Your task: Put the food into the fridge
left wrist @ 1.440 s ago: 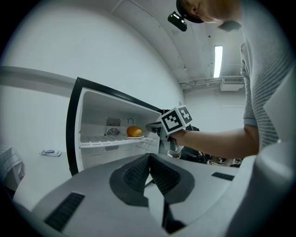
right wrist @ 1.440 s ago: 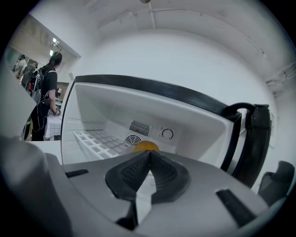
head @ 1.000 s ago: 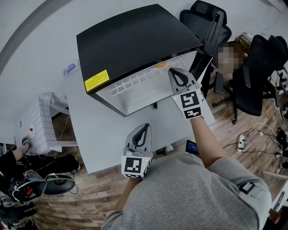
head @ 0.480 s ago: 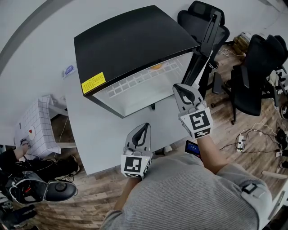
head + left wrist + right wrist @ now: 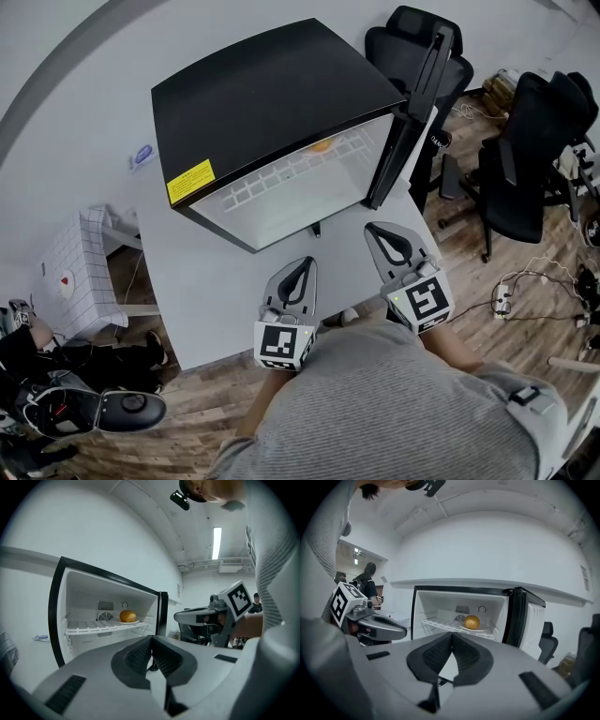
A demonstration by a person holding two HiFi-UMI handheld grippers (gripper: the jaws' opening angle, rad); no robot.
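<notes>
A black mini fridge stands on the white table with its door swung open at the right. Inside, a round orange food item lies on a white plate on the wire shelf. My left gripper is shut and empty near the table's front edge, pointing at the fridge opening. My right gripper, also shut and empty, hovers in front of the opening's right side, a short way back from the door.
Black office chairs stand to the right of the table, behind the open door. A power strip with cables lies on the wooden floor. A white gridded box sits low at the left.
My right gripper has drawn back from the fridge shelf toward my body, out of the opening. My left gripper has stayed where it was.
</notes>
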